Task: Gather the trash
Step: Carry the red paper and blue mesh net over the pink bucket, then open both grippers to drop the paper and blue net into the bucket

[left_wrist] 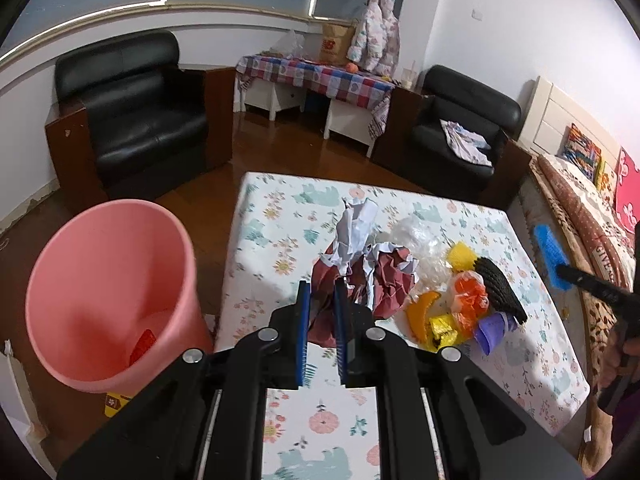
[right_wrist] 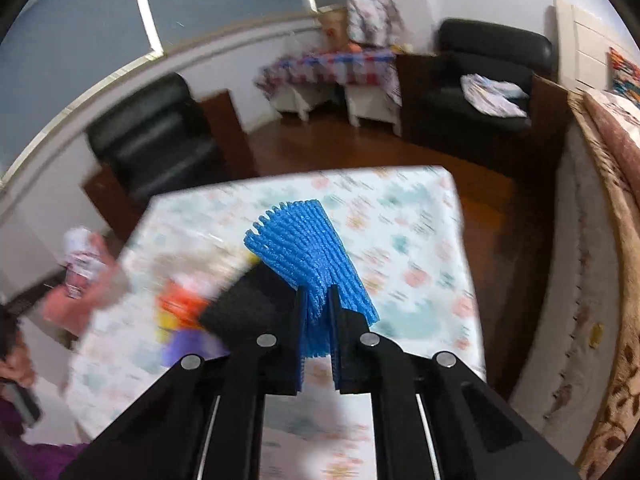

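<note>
Above table (right_wrist: 420,216), right tongs (right_wrist: 318,292) tilted downward

Glossy wooden floor (left_wrist: 276,148) is reflecting light at upper centre; crumpled matt paper (left_wrist: 384,276) is lying mid-frame; ribbed blue foam net (right_wrist: 308,256) is looking rough; pink plastic bin (left_wrist: 108,300) is appearing smooth.

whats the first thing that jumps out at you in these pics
The bright blue foam net clamped in the right gripper fills the right wrist view, held above the floral tablecloth. In the left wrist view, the big pink bin stands on the floor left of the table, and the left gripper pinches crumpled maroon-and-white paper beside a colourful trash heap.
</note>
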The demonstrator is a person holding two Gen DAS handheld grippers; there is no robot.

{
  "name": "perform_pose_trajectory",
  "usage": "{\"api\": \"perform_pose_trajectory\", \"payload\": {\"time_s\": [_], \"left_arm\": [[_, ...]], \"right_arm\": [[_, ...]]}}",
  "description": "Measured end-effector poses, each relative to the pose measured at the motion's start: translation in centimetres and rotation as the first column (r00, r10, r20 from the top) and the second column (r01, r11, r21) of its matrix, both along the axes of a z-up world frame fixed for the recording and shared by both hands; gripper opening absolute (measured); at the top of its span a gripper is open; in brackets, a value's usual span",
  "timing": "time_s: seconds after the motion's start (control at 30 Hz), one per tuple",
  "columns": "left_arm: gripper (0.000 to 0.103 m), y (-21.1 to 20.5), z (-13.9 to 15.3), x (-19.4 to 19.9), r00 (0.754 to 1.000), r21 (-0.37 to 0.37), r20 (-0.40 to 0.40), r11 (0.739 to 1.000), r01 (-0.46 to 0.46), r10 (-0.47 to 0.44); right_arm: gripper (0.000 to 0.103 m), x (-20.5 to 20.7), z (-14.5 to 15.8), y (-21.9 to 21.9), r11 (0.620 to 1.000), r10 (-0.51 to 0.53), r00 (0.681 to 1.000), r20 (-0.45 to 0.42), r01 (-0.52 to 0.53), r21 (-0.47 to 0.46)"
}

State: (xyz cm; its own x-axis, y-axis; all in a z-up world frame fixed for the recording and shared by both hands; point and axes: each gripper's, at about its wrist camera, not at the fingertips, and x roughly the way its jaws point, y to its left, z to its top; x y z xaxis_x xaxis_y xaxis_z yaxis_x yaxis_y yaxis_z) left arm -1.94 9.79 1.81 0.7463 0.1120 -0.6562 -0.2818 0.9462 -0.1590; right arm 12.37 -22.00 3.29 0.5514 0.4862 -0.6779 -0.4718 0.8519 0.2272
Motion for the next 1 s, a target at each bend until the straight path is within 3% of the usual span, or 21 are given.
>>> {"api": "perform_pose_trajectory", "payload": {"time_s": [0.27,0.53,0.73,1.0], "left_arm": [[0.011,3.7,1.4,-2.9,0.992,0.020,0.047,0.993,-0.115,0.114],[0.011,7.9,2.0,-6.9,0.963,0.078,0.058,0.960,-0.268,0.264],[0.011,10.4,1.4,-9.1,0.939,0.090,0.039,0.935,-0.343,0.341],[0.012,12.7,-0.3,-9.8,0.918,0.082,-0.005,0.915,-0.394,0.396]], "right_arm": [[0.009,-1.6,4.0,8.2,0.965,0.195,0.981,0.012,-0.194,0.174],[0.009,-4.1,5.3,21.1,0.874,0.433,0.901,-0.020,-0.414,0.253],[0.009,-6.5,4.0,29.9,0.816,0.545,0.834,-0.084,-0.505,0.280],[0.010,-7.5,-0.6,37.6,0.814,0.574,0.787,-0.226,-0.521,0.256]]}}
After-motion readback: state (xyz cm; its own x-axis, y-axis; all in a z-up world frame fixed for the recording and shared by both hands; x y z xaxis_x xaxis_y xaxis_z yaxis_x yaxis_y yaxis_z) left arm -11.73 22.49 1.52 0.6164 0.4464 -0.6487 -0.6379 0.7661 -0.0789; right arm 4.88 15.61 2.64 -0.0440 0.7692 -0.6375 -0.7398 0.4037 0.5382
